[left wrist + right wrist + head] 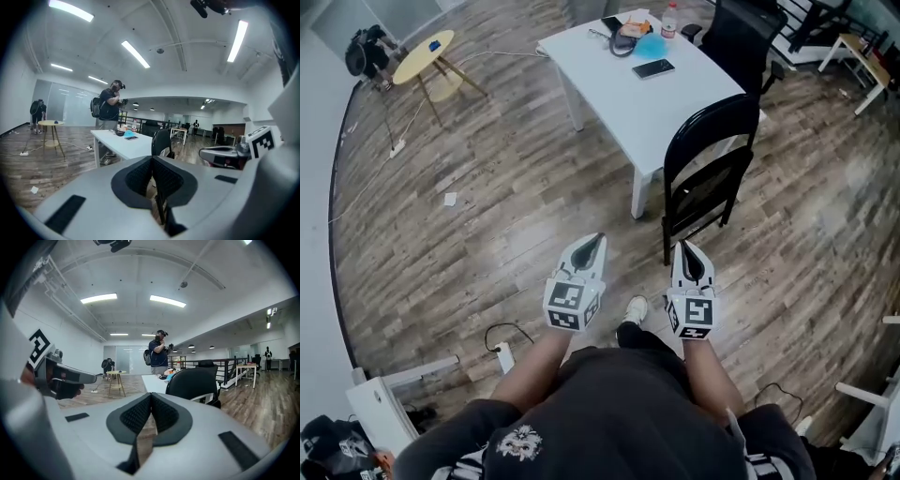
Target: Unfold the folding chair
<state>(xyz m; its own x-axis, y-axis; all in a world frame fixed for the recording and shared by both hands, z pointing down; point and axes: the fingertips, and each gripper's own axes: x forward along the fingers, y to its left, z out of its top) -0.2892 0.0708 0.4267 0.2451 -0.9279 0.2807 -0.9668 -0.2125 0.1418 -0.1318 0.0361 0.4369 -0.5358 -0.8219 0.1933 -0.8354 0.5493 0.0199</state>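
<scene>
A black folding chair (710, 169) stands folded flat on the wood floor, leaning against the right side of the white table (675, 103). Its rounded back shows in the left gripper view (162, 140) and in the right gripper view (194, 383). My left gripper (599, 240) is shut and empty, held a little left of the chair and short of it. My right gripper (682, 246) is also shut and empty, just in front of the chair's lower legs. Both point forward, slightly downward. Neither touches the chair.
On the white table lie a phone (653, 67), a bottle (669, 21) and small items. A black office chair (741, 37) stands behind it. A round yellow side table (425, 58) is far left. A person (110, 112) stands beyond the table. A power strip (504, 357) and cables lie on the floor.
</scene>
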